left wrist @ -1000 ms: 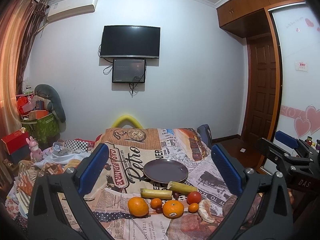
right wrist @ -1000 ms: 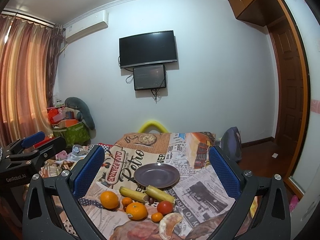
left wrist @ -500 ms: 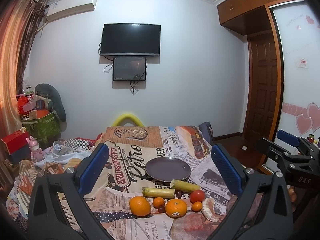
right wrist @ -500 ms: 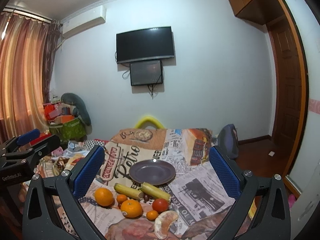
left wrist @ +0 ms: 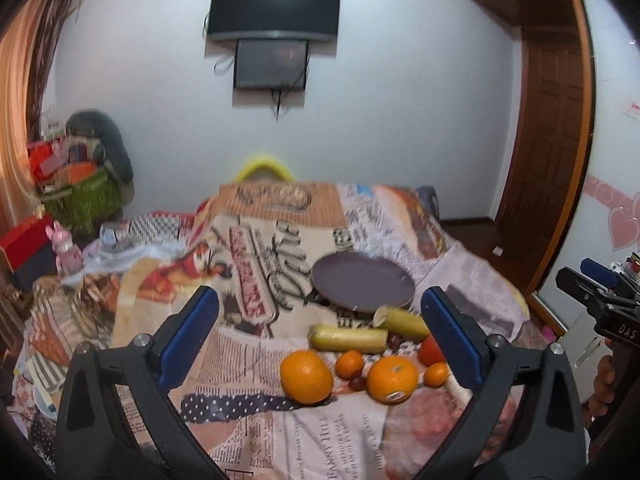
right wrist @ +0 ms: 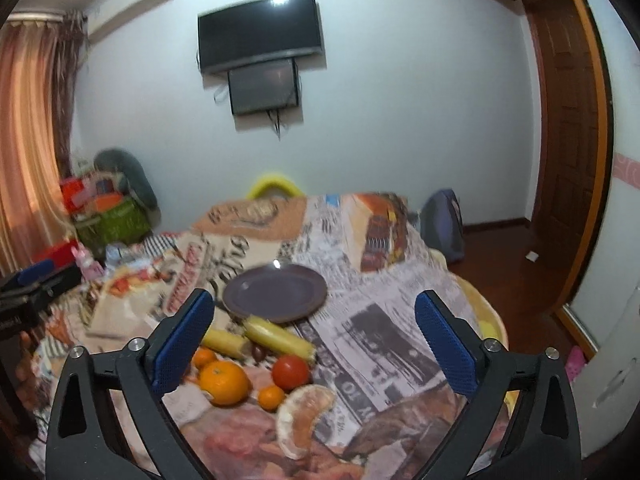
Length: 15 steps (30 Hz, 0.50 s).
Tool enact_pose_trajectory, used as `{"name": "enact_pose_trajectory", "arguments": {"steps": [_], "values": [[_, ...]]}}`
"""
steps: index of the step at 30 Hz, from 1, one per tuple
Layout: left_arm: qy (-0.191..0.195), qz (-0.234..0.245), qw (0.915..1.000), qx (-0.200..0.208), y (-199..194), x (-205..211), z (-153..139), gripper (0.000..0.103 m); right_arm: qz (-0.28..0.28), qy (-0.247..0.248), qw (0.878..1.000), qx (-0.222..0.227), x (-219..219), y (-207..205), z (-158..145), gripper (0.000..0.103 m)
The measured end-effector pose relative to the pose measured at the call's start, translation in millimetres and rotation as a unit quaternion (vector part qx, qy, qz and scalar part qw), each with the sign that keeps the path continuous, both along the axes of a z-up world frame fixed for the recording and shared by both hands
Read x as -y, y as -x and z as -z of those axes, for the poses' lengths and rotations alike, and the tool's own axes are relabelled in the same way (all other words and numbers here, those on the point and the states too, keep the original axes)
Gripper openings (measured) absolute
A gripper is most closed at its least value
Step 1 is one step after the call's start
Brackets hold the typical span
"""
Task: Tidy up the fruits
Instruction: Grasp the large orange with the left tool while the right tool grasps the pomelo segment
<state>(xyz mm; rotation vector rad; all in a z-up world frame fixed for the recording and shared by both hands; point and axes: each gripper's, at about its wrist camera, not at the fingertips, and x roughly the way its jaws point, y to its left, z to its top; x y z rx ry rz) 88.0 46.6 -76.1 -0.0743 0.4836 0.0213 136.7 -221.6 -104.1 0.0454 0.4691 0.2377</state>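
Note:
A dark purple plate [left wrist: 362, 286] [right wrist: 275, 293] lies empty on a table covered with a newspaper-print cloth [left wrist: 256, 264]. In front of it lie two yellow banana pieces [left wrist: 347, 339] [right wrist: 280, 339], two large oranges [left wrist: 306, 376] [left wrist: 392, 378] [right wrist: 223, 383], small tangerines [left wrist: 349, 364] [right wrist: 271, 397], a red tomato [right wrist: 291, 372] and a peeled citrus piece [right wrist: 303, 416]. My left gripper [left wrist: 320, 340] is open and empty above the fruit. My right gripper [right wrist: 310, 340] is open and empty above the tomato and bananas.
A yellow chair back [left wrist: 264, 166] stands beyond the table. Boxes, a green bag and toys [left wrist: 76, 200] pile up at the left wall. A wooden door [right wrist: 568, 140] is at the right. The table edge drops off on the right [right wrist: 496, 320].
Both grippers have tilted down and moved closer to the fruit, which now sits larger and nearer between the fingers. Both stay open.

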Motion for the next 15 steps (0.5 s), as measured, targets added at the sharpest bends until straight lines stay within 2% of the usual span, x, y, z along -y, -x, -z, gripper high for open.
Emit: {"name": "enact_pose_trajectory", "arguments": {"steps": [3,5,8,10,11,12,15], "values": [[0.009,-0.001,0.9990,-0.043,-19,-12,18,0.078,-0.014,0.012,0.999,-0.037,-2,-13,19,0.089],[0.016,-0.001,0.9980,-0.061,-27,-20,28,0.075,-0.027,0.020,0.998,-0.059,-5,-18,30,0.080],[0.015,-0.001,0.9963,-0.084,-35,-28,43,0.073,-0.041,0.021,0.995,-0.091,-11,-26,50,0.075],[0.020,0.003,0.9943,-0.105,-40,-31,55,0.068,-0.053,0.023,0.992,-0.115,-14,-33,63,0.067],[0.025,0.006,0.9924,-0.120,-44,-32,63,0.061,-0.056,0.030,0.990,-0.128,-16,-36,69,0.062],[0.026,0.007,0.9909,-0.132,-46,-33,69,0.055,-0.057,0.037,0.988,-0.138,-19,-38,75,0.062],[0.031,0.009,0.9847,-0.171,-53,-33,93,0.052,-0.066,0.042,0.983,-0.165,-24,-41,91,0.062]]}}
